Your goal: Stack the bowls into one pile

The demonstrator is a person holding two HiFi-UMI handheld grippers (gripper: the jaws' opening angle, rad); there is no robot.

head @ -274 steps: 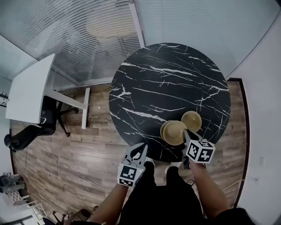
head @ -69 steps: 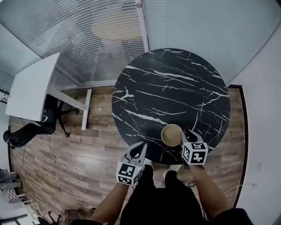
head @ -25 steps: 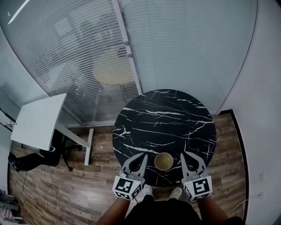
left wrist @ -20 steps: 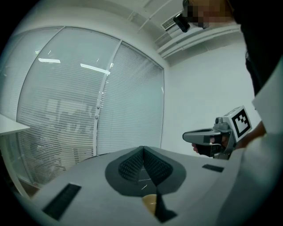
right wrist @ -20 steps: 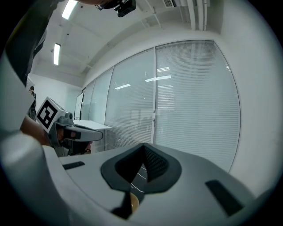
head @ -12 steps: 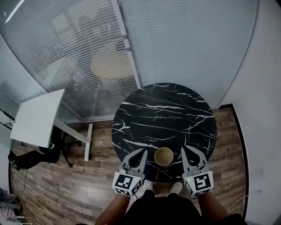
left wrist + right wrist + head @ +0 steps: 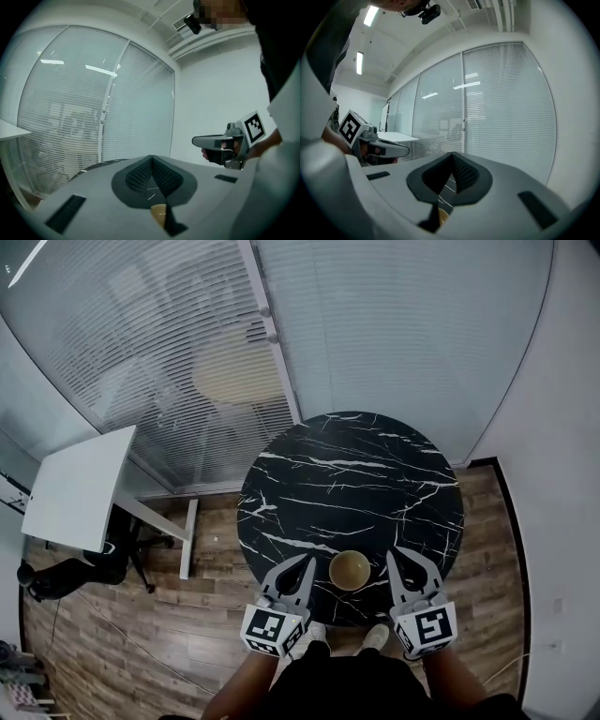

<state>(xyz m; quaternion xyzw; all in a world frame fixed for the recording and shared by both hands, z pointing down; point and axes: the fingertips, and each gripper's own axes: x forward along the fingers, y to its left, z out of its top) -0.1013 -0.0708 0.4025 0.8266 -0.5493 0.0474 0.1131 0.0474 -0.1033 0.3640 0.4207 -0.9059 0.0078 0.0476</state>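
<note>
You've got a glass wall with blinds (image 7: 394,343) curving right behind the round black marble table (image 7: 375,474), and wood floor (image 7: 141,634) open on the left up to the white desk (image 7: 75,488). The bowls (image 7: 349,570) sit as one pile by the table's near edge, loads of bare top beyond. Your left gripper (image 7: 298,570) and right gripper (image 7: 410,563) flank the pile without touching it, both pinched closed on nothing

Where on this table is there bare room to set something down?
The table is bare from the bowl pile to its far rim, and along both sides. Crowded only at the near edge, where the pile sits between the left gripper and right gripper.
</note>
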